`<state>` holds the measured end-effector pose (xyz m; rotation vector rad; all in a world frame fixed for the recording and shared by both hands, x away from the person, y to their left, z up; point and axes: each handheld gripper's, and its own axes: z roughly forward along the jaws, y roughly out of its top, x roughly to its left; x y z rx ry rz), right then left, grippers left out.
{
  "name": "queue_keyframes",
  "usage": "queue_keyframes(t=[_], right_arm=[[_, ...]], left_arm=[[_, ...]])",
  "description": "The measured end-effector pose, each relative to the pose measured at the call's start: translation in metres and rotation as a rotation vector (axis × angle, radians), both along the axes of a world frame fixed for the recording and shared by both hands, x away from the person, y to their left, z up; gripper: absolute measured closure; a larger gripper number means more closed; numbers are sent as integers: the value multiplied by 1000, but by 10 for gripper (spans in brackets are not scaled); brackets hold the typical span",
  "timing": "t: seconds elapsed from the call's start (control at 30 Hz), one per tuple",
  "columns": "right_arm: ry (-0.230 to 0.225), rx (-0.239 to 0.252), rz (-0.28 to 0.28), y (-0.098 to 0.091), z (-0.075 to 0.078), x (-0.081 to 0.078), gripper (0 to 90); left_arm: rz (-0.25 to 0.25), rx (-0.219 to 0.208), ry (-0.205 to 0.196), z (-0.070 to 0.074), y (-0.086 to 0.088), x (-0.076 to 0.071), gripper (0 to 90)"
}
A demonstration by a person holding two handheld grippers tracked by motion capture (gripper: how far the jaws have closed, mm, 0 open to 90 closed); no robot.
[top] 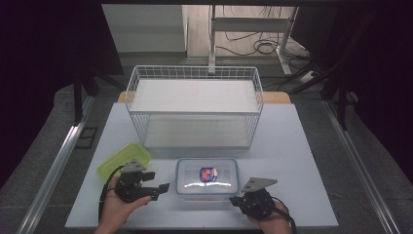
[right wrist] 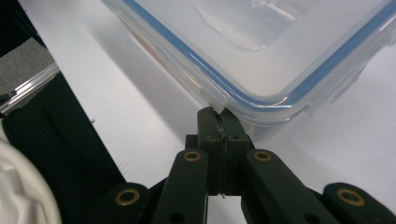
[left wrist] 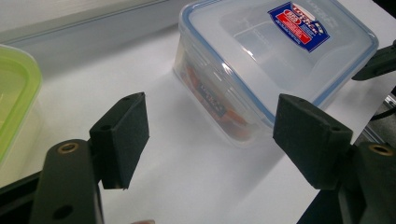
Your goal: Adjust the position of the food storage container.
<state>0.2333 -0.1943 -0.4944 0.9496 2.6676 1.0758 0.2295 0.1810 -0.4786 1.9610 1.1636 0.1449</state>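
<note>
Box between two tongs — clear, blue-rimmed, lid on.

Left gripper [left wrist: 212,140] stands wide open, empty, its pads short of the box [left wrist: 275,60], which lies ahead and right of it. Right gripper [right wrist: 218,122] is shut, tips at the box's near corner tab — pinching it or just touching, I cannot tell. High view adds the green lid [top: 123,159] beyond the left gripper.

Non-task items: white wire basket [top: 194,105] sits at the far middle of the bench [top: 292,146], two-tiered, with a white shelf panel up top and another at the bottom. Lime-green lidded container [top: 123,159] at near left, just off the basket's front-left corner. Behind the bench: grey floor, white desk legs [top: 213,39], loose black cables [top: 253,46]. Metal rails [top: 53,170] run along both sides.
</note>
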Motion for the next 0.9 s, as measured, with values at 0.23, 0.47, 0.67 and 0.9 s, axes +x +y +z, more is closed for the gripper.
queue_keyframes(t=[0.23, 0.47, 0.67, 0.9], right_arm=[[2, 0, -13, -1, 0, 3, 889], [6, 13, -31, -2, 0, 5, 888], [-5, 18, -41, -10, 6, -1, 850], [-32, 97, -132, -45, 23, -2, 615]], left_arm=[[2, 2, 7, -2, 0, 1, 264], [6, 0, 2, 0, 3, 1, 263], [17, 1, 0, 1, 3, -1, 245], [24, -15, 3, 5, -2, -3, 205]])
